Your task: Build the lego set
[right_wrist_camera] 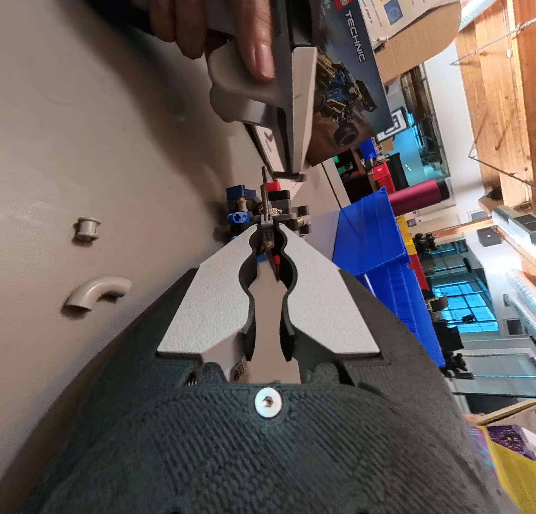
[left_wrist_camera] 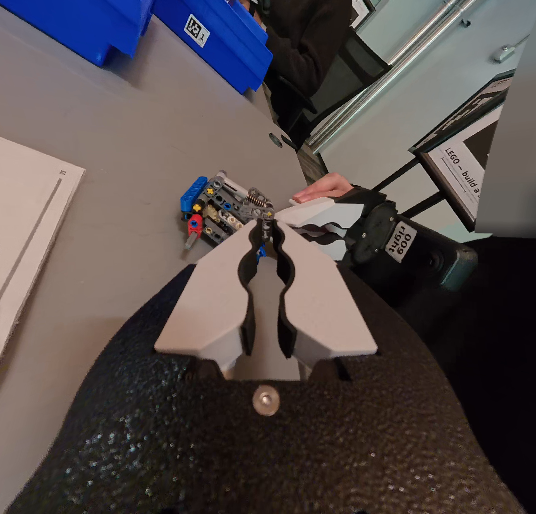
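Grippers (left_wrist_camera: 266, 227) (right_wrist_camera: 267, 230) clamping knobbly plastic brick assembly (left_wrist_camera: 220, 207).

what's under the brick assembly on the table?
The brick assembly sits on the bare grey table; nothing else shows beneath its near side. Both tools clamp its grey parts and cover the near end, so that underside stays hidden.

A grey table (left_wrist_camera: 87, 117) stands by a pale wall (left_wrist_camera: 406, 94) with shiny pipes (left_wrist_camera: 435, 16). Blue-lit windows (right_wrist_camera: 464, 305) glow far off.
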`<state>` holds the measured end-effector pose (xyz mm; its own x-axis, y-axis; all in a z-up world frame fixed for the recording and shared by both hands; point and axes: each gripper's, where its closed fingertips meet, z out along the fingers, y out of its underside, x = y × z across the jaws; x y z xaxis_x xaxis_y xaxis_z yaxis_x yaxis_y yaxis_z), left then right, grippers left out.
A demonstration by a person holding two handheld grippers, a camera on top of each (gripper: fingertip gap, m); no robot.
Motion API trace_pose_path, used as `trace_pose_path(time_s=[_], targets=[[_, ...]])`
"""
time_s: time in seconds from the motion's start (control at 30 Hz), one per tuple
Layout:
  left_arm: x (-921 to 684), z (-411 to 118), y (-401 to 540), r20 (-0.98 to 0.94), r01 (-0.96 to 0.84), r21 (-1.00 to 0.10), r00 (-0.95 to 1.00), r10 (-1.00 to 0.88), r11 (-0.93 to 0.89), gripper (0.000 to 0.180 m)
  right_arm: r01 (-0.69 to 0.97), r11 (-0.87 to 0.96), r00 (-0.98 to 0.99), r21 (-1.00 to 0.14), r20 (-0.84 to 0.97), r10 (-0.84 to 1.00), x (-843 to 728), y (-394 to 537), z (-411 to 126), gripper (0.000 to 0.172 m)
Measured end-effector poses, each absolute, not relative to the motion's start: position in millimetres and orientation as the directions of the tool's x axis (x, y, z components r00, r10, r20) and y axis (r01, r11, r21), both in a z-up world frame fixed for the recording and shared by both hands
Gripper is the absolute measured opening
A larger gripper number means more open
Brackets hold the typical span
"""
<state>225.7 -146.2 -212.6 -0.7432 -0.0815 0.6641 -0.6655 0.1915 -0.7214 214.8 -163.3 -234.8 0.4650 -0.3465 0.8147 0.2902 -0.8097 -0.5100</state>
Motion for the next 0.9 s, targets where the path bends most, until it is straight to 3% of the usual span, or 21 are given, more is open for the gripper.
trace_pose_path(time_s=[0.57, 0.77, 0.9], targets=[[238, -225, -147, 0.797, -0.81, -0.576, -0.586, -0.149, 0.11, 0.003, 0.224, -0.813, 0.456, -0.538, 0.795, -0.4, 224, -172, -235, 0.005], [230, -226, -152, 0.739, -0.757, -0.631, -0.653, -0.165, 0.167, 0.004, 0.226, -0.81, 0.46, -0.542, 0.792, -0.402, 224, -172, -235, 0.006], [232, -230, -153, 0.749, -0.77, -0.613, -0.637, -0.182, 0.176, 0.004, 0.223, -0.807, 0.463, -0.547, 0.788, -0.406, 224, -172, -235, 0.006]])
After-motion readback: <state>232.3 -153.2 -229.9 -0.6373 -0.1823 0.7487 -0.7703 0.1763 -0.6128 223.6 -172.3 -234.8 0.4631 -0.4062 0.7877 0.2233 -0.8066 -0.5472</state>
